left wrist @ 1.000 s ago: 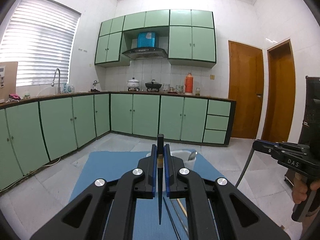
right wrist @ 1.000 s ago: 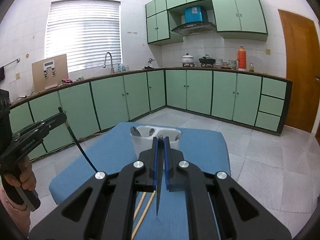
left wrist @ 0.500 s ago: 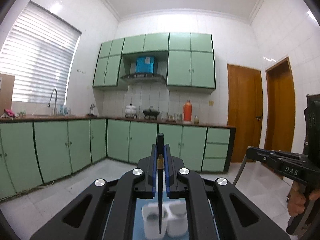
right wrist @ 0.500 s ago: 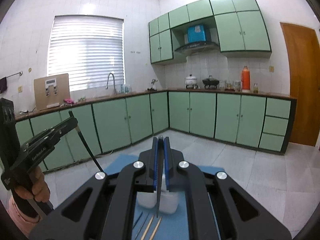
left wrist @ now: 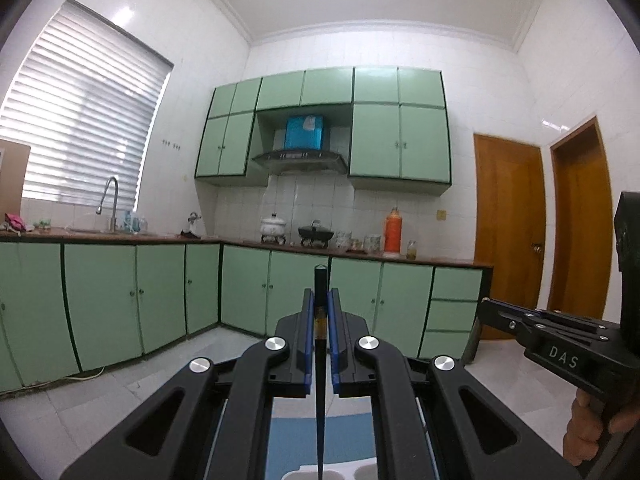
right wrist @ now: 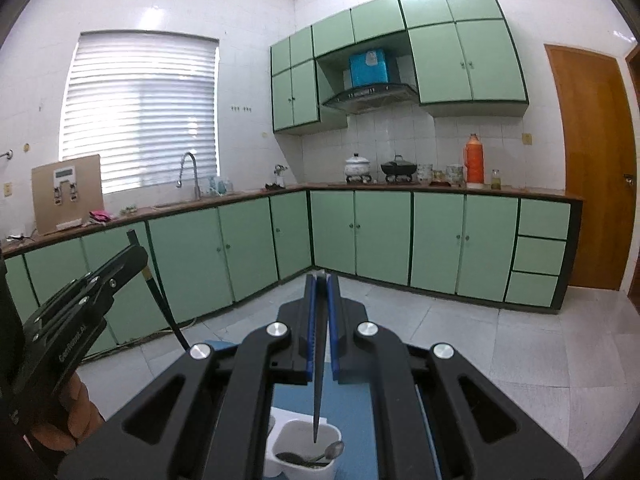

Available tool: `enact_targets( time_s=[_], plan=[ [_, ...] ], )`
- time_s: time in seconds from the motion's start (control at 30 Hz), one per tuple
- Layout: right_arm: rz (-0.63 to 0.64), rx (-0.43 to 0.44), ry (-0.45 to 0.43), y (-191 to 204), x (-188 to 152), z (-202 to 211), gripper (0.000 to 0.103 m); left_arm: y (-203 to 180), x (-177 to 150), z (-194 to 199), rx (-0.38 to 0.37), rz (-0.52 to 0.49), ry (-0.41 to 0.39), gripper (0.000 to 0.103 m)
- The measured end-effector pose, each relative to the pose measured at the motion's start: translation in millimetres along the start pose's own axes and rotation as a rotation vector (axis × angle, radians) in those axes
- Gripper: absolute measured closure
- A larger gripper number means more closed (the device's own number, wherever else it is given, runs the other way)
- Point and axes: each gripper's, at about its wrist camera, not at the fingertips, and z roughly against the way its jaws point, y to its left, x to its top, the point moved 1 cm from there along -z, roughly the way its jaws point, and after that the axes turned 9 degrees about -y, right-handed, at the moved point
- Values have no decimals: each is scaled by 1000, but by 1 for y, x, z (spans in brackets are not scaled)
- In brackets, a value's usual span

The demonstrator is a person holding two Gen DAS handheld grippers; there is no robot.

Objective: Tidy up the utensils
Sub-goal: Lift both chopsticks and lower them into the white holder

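Note:
My left gripper [left wrist: 320,304] is shut on a black chopstick [left wrist: 321,380] that hangs point down above the white utensil holder [left wrist: 344,474] at the bottom edge. My right gripper [right wrist: 320,284] is shut on another black chopstick [right wrist: 318,368]; its tip hangs just above the holder's right compartment [right wrist: 306,456], which holds a spoon [right wrist: 334,449]. The left gripper with its chopstick [right wrist: 160,304] shows at the left of the right wrist view. The right gripper body [left wrist: 552,344] shows at the right of the left wrist view.
The holder stands on a blue mat [right wrist: 360,412]. Green kitchen cabinets [right wrist: 384,236] line the far walls, with a sink tap [right wrist: 188,172], pots and an orange flask [right wrist: 474,160] on the counter. Wooden doors [left wrist: 508,232] are at the right.
Both grippers have risen and tilted up with their chopsticks. The mat and loose chopsticks have dropped out of view, and the holder now sits under the chopstick tips.

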Motion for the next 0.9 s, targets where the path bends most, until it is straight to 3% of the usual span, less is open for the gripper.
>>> enact_targets(
  time_s=[0.27, 0.73, 0.8, 0.87, 0.9],
  plan=[
    [-25, 7, 81, -4, -47, -39, 98, 12, -53, -32, 16, 2, 117, 96],
    [-71, -16, 145, -6, -90, -36, 98, 35, -99, -47, 46, 28, 277, 96],
    [-83, -23, 149, -9, -90, -33, 97, 39, -101, -42, 52, 34, 284, 91],
    [-84, -42, 151, -12, -90, -30, 89, 40, -101, -38, 58, 41, 281, 70],
    [-85, -48, 150, -13, -90, -28, 85, 41, -99, -35, 61, 44, 274, 64]
  ],
)
